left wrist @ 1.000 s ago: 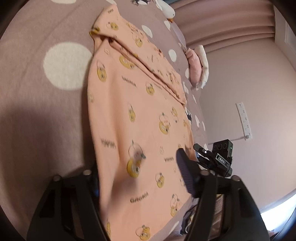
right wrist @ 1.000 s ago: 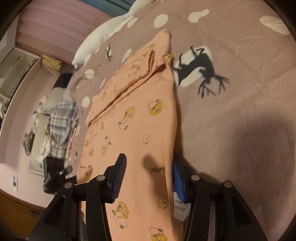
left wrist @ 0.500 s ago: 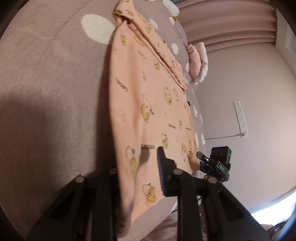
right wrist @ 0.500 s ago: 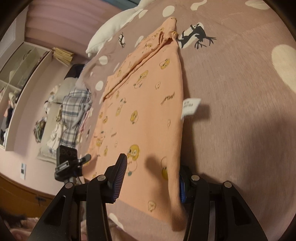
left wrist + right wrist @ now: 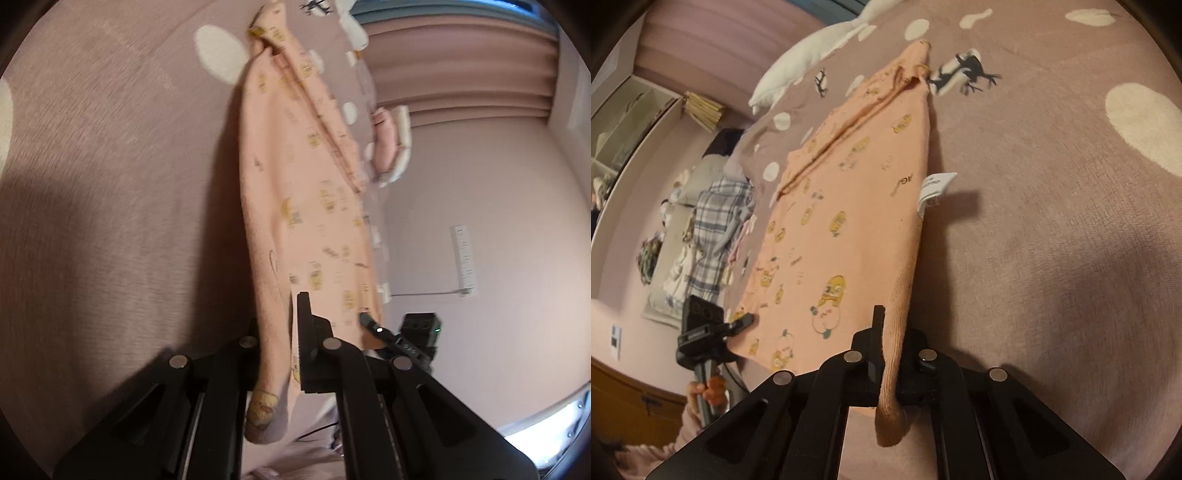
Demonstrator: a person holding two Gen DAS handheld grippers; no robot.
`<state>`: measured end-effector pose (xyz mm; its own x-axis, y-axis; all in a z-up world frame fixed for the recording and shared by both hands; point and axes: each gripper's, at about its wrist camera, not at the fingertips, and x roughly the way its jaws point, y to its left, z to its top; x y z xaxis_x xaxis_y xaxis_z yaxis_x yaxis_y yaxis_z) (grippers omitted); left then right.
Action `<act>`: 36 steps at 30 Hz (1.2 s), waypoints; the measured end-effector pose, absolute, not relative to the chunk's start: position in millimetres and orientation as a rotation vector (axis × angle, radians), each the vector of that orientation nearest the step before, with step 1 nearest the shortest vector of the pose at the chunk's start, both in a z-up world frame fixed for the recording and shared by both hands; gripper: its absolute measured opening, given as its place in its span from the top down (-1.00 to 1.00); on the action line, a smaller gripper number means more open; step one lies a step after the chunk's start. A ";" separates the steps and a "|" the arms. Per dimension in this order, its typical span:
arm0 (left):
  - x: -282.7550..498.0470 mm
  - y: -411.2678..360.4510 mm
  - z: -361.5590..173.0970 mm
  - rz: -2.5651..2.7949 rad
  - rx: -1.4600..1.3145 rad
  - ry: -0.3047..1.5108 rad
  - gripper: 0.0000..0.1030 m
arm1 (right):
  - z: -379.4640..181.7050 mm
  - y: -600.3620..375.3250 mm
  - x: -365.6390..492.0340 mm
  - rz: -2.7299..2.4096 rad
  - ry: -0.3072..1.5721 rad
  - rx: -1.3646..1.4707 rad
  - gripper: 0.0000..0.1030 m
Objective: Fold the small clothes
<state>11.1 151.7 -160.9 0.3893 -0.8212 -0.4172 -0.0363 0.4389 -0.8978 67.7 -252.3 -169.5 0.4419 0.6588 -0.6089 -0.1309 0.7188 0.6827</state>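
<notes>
Both grippers are clamped on the near hem of the garment: the left gripper (image 5: 286, 332) has its jaws pressed together on one corner of the peach fabric, and the right gripper (image 5: 892, 354) is pinched shut on the other corner, with a roll of cloth hanging down between its black fingers.

Beneath everything spreads the bedspread (image 5: 1052, 258), mauve-pink with pale dots and a black deer figure near the far end of the cloth. On it lies the small peach top (image 5: 849, 206), printed with yellow cartoon figures, stretched away from the grippers with its far end flat on the bed and its near edge lifted where it is held. A fold ridge runs along its far part.

A white pillow (image 5: 809, 70) rests at the head of the bed, and a heap of plaid clothing (image 5: 716, 229) sits beyond the bed's far side. In the right wrist view the other gripper appears at the lower left, gripped by a hand (image 5: 709, 393).

A white care label (image 5: 934, 188) sticks out from the top's side seam onto the bedspread.
</notes>
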 end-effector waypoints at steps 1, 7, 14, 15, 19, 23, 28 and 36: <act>11.6 152.8 -154.7 -0.639 -1.005 1.038 0.94 | -165.1 -252.3 66.5 0.549 0.974 0.620 0.91; 24.8 149.9 -126.3 -0.702 -0.994 0.945 0.95 | -136.7 -252.2 76.9 0.631 0.854 0.676 0.91; 62.5 148.2 -95.3 -0.747 -1.015 0.836 0.95 | -97.8 -245.8 108.3 0.692 0.739 0.674 0.91; 67.7 150.3 -92.8 -0.750 -1.015 0.826 0.95 | -92.6 -246.0 113.7 0.696 0.724 0.672 0.91; 96.3 151.6 -76.4 -0.751 -1.010 0.776 0.95 | -73.3 -245.9 141.2 0.687 0.672 0.669 0.91; 126.1 162.5 -66.0 -0.732 -1.025 0.731 0.95 | -64.3 -246.0 170.8 0.657 0.651 0.669 0.91; 166.9 166.3 -58.7 -0.714 -1.018 0.710 0.95 | -57.9 -241.6 214.1 0.628 0.638 0.670 0.91; 236.3 174.5 -75.6 -0.648 -1.047 0.722 0.95 | -67.0 -238.5 282.2 0.569 0.675 0.700 0.91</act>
